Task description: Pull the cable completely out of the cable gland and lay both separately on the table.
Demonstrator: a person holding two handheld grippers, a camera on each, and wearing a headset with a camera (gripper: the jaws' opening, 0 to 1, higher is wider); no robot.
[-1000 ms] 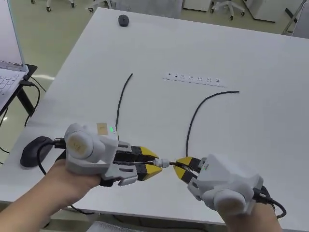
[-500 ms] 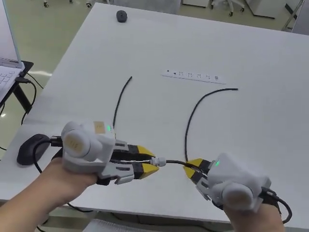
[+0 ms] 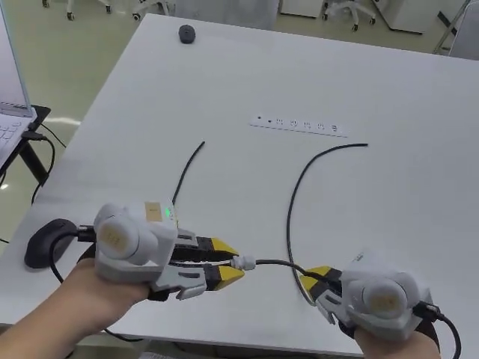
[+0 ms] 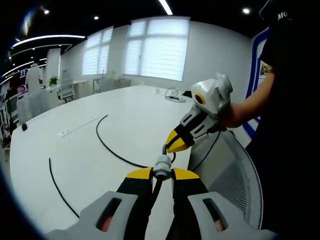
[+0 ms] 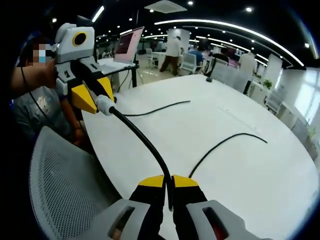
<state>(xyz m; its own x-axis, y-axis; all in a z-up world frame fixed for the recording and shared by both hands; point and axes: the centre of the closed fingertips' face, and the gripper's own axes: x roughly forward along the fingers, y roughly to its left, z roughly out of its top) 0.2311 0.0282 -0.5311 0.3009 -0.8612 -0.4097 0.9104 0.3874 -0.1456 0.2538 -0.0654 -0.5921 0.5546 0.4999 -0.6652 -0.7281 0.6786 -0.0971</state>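
My left gripper [image 3: 238,262] [image 4: 162,172] is shut on a small white cable gland [image 3: 242,262] [image 4: 162,166] [image 5: 103,105] above the table's near edge. A black cable [image 3: 289,213] [image 5: 145,142] leaves the gland and runs to my right gripper [image 3: 308,275] [image 5: 169,179], shut on it a short way to the right. A bare stretch of cable spans the gap between the two grippers. Beyond my right gripper the cable curves across the white table [image 3: 224,82] to a free end at the far right. The left gripper view shows the right gripper [image 4: 172,145] just beyond the gland.
A second loose black cable [image 3: 187,168] [image 5: 155,109] lies left of centre. A white power strip [image 3: 299,126] sits farther back, a dark mouse [image 3: 185,32] at the far edge. A black object [image 3: 45,239] with a cord rests by the left edge. A mesh chair [image 5: 65,185] stands below the grippers.
My right gripper has moved right and toward me with the cable, and the gap to the gland has widened. More cable is now drawn out. The left gripper has stayed nearly in place.
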